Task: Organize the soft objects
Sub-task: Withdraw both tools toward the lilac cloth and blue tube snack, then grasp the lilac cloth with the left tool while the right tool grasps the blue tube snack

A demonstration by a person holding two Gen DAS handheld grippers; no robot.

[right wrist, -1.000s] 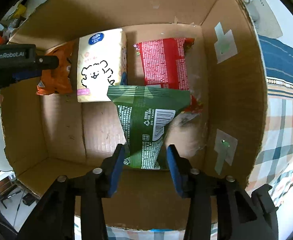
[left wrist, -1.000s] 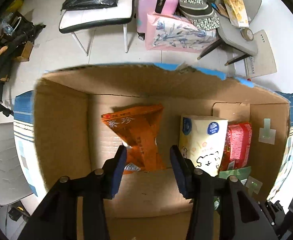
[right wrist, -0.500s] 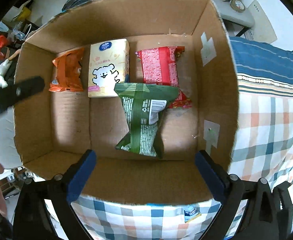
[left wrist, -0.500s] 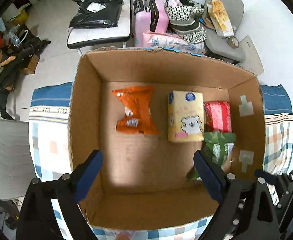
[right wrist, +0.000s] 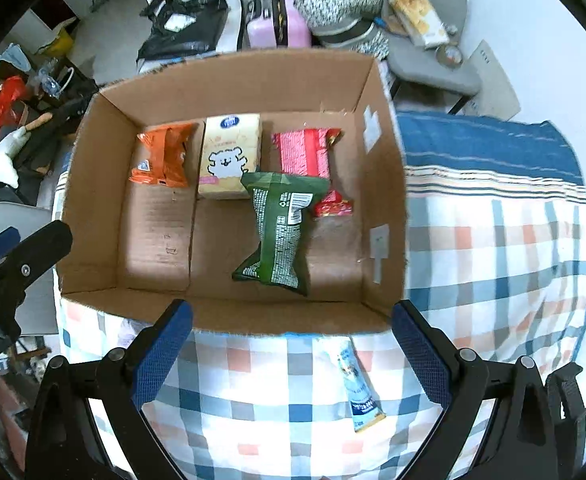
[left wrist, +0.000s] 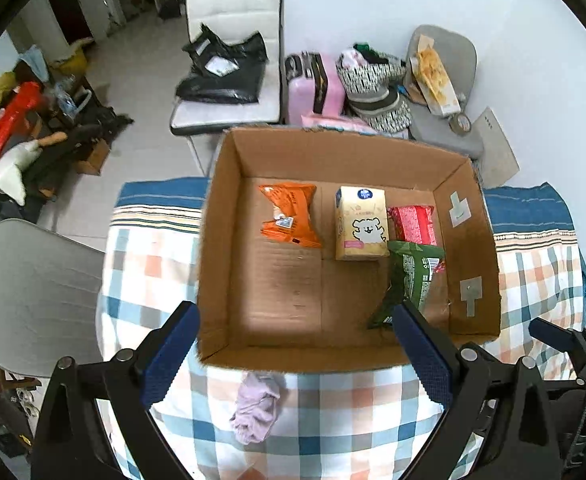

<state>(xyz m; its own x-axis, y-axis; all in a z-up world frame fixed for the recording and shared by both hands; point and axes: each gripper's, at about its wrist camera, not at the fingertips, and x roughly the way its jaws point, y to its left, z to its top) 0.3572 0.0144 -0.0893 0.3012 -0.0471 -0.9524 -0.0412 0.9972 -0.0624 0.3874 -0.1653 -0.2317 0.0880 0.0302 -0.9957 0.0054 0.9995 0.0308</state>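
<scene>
Checked cloth (left wrist: 333,420) covers the work surface, and both grippers are now held above its near edge; one second ago each was lowered inside the cardboard box (left wrist: 229,200), fingers narrowed around a packet. Left gripper (left wrist: 297,356): fingers spread wide, nothing between them. Right gripper (right wrist: 291,356): fingers likewise spread wide, nothing held. Both have released their loads and withdrawn upward and back.

Nearest, still on the cloth outside the box: a crumpled lilac fabric item (left wrist: 255,408) in front of the left gripper; a pale blue sachet (right wrist: 357,388) in front of the right gripper. Neither is touched.

Further on, inside the box: the green packet (right wrist: 281,228) lies freed on the floor, its far end overlapping the red packet (right wrist: 309,160); behind it, in a row along the far wall, the orange packet (right wrist: 163,156), also released, the cream tissue pack (right wrist: 229,156) and the red packet.

Assessment: four items are stowed; two placements appear complete; the fabric item and the sachet probably remain to be collected next.

Beyond the box: chairs, a pink suitcase (left wrist: 307,84) and bags.
</scene>
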